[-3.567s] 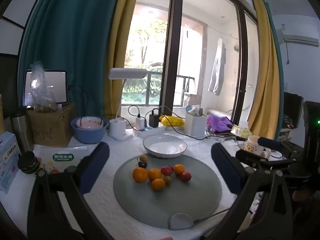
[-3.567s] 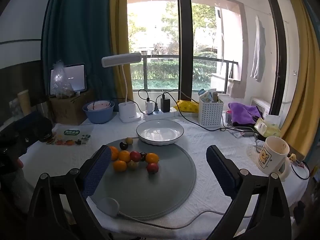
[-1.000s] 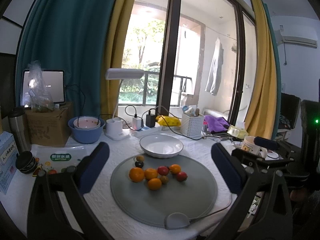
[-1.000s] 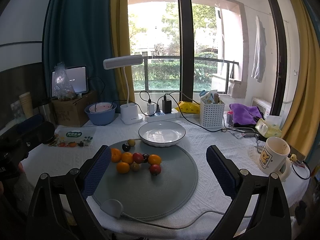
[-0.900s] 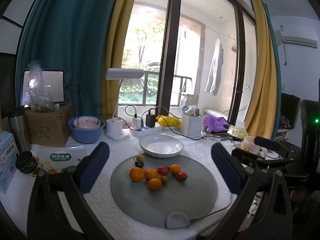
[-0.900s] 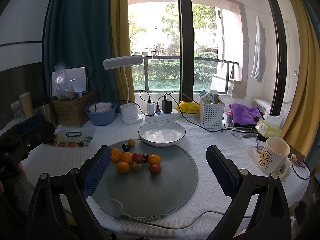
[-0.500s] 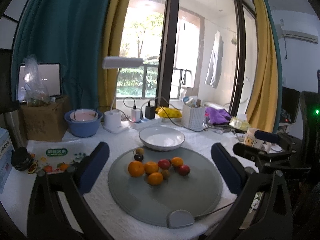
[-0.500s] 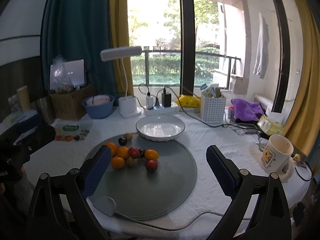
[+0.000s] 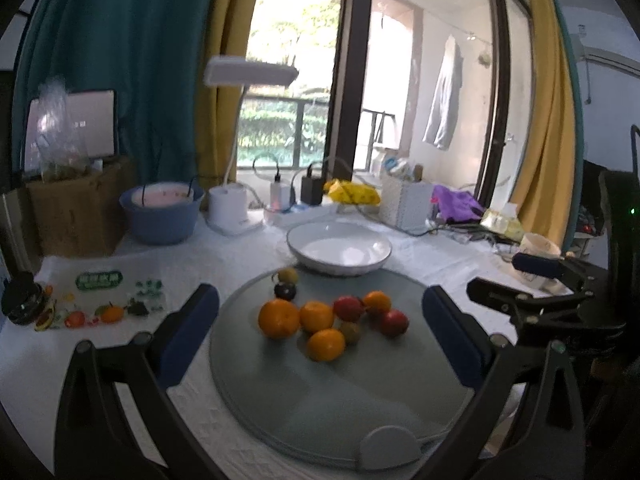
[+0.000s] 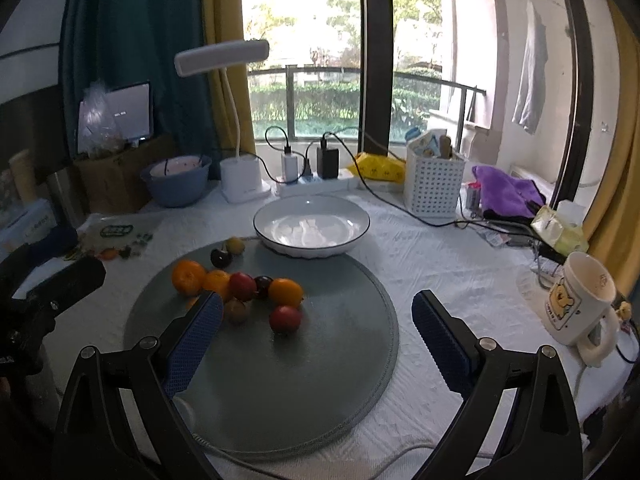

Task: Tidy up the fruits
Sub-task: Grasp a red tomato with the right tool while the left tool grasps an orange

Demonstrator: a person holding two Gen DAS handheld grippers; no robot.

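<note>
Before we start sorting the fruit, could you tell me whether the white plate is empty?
Empty. The white plate shows only its bare glossy inside in both views; all the fruit lies on the grey round mat.

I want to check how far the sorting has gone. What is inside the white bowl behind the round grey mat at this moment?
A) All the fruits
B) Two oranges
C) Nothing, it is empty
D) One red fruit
C: the white bowl shows only its bare glossy inside, while the fruits all lie on the grey mat, and both open grippers, left and right, hold nothing.
</note>
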